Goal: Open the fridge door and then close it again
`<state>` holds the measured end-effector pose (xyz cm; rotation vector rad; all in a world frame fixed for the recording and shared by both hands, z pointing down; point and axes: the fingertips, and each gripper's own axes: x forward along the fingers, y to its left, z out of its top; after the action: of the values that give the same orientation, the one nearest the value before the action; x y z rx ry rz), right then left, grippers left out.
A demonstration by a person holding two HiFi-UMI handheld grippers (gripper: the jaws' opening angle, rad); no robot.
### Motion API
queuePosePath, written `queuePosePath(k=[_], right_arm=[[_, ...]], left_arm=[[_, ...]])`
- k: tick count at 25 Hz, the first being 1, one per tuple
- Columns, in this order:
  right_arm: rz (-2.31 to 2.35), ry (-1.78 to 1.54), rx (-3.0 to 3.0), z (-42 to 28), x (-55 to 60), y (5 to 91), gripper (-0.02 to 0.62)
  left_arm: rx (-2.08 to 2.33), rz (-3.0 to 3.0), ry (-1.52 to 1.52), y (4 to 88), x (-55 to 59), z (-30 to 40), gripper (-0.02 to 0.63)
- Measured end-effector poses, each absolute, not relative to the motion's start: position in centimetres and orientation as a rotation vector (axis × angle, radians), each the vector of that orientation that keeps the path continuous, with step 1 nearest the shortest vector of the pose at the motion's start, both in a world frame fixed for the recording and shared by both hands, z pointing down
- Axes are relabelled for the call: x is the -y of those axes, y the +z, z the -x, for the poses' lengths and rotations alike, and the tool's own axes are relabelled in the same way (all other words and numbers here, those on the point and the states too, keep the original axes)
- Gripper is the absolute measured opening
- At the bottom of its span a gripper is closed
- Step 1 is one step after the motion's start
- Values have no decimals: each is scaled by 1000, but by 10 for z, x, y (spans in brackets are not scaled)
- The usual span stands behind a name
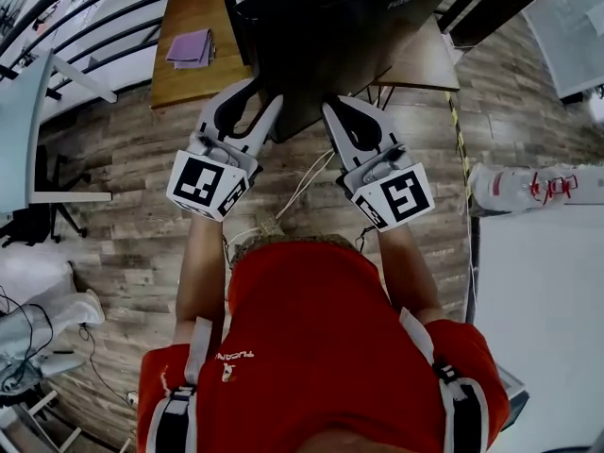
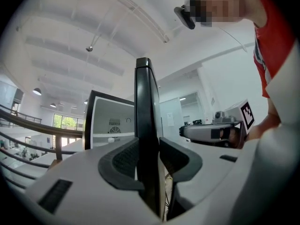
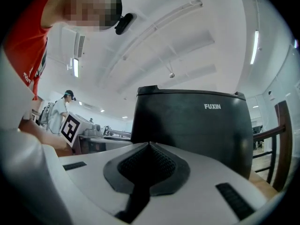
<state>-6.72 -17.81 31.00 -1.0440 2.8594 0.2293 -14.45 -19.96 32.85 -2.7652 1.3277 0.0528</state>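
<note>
Fridge door (image 1: 349, 36) standing open on the wooden table (image 1: 193, 36), swung out toward the person and seen almost edge-on from above. Its long axis is upright, and its free edge points back at the person, between the two tools. Left gripper (image 1: 262, 92): jaws set wide astride that free edge, with the pads seeming to lie against both faces of the door. The white inside of the fridge (image 2: 110, 121) lies beyond and to the left of the door. Right gripper (image 1: 332, 107): jaws closed together with nothing between them, tips just in front of the door's dark outer face. The left gripper is therefore the one placed to steer the edge. By this reading, closing means carrying that edge leftward and away, toward the cabinet.
</note>
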Motion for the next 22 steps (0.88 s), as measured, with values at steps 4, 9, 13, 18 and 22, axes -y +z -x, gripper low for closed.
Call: queuePosePath(k=[4, 9, 13, 18, 22], right_arm=[[978, 228, -2882, 42, 150, 312, 26], [938, 207, -2889, 5, 116, 315, 26], [924, 198, -2883, -22, 89, 316, 26], [938, 179, -2874, -54, 64, 316, 26], [1000, 156, -2843, -76, 55, 315, 26]], left_arm=[[-1381, 2739, 61, 330, 171, 118, 133], [-1403, 2723, 59, 329, 138, 78, 132], [-1421, 2728, 58, 331, 115, 49, 130], [-1382, 2754, 32, 331, 90, 6, 126], [-1313, 2793, 22, 331, 78, -23, 120]])
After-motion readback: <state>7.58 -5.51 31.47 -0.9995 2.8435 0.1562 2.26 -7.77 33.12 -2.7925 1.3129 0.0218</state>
